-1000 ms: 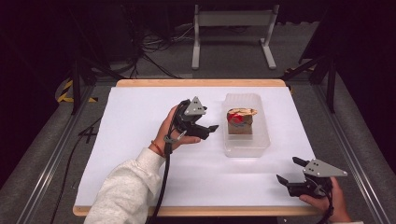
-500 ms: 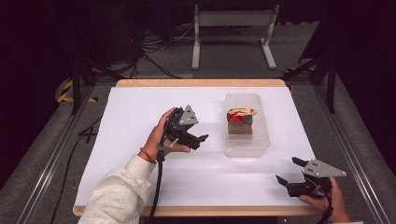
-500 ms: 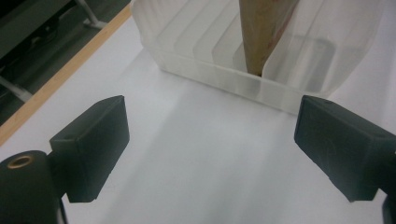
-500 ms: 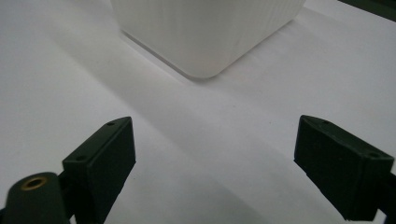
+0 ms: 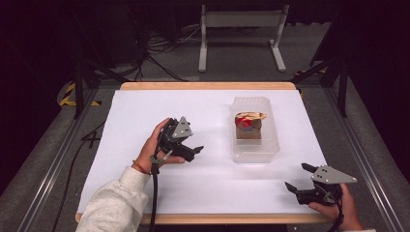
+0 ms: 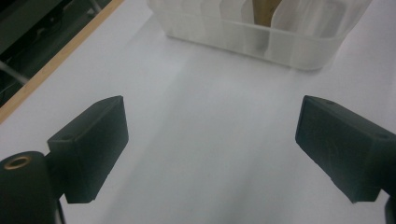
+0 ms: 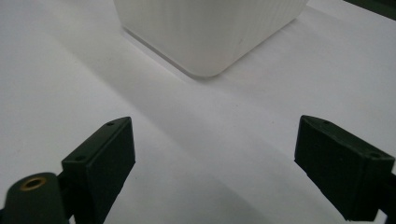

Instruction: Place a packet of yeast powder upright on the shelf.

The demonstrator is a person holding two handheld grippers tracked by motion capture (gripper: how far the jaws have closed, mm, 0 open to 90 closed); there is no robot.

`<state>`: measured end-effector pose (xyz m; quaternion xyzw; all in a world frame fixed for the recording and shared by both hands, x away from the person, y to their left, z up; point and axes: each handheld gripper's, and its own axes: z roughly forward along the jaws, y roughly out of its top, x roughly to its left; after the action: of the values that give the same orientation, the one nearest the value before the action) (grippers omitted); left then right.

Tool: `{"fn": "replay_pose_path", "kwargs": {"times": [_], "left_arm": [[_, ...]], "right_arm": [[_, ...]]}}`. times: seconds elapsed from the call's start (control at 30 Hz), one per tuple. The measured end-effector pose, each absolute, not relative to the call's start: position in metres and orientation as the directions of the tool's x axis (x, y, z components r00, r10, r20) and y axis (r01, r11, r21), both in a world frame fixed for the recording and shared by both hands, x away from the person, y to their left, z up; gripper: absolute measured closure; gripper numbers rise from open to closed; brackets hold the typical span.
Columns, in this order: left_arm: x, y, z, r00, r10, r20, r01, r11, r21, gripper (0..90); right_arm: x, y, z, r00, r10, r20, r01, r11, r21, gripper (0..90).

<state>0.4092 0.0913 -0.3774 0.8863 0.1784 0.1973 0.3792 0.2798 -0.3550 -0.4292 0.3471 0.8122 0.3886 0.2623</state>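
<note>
Small brown box with a red and tan top (image 5: 249, 126), standing upright inside a clear ribbed plastic bin (image 5: 270, 150), right of centre on the white-covered counter (image 5: 145, 106). Box apparently already placed in the bin, toward the far half of it; near half of the bin bare. Nothing else loose on the counter to be seen.

Left gripper (image 5: 195, 151) held just left of the bin, near but apart from it, pointing right toward the near-left corner. Jaws spread wide in the left gripper view (image 6: 210, 154), nothing between them but white surface, the bin wall (image 6: 252, 42) ahead and a sliver of the brown box (image 6: 266, 11) behind it.

Right gripper (image 5: 296, 180) low at the near right corner of the counter, well apart from the bin, pointing left. Jaws likewise wide apart and empty in the right gripper view (image 7: 215, 163), a rounded corner of the bin (image 7: 210, 32) farther off.

Judged from this layout: placing of the box looks done, both grippers free of any load. Possibly left to do: nothing more than pulling clear, or another grasp on the bin or box; not possible to tell which.
</note>
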Motion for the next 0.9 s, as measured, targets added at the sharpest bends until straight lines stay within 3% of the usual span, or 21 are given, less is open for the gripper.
{"fn": "replay_pose_path", "kwargs": {"times": [0.9], "left_arm": [[0.378, 0.162, -0.402, 0.807, 0.551, 0.214, 0.232, -0.628, 0.743, 8.2]], "right_arm": [[0.28, -0.354, -0.429, -0.611, 0.772, -0.175, 0.357, 0.465, 0.81, 12.3]]}}
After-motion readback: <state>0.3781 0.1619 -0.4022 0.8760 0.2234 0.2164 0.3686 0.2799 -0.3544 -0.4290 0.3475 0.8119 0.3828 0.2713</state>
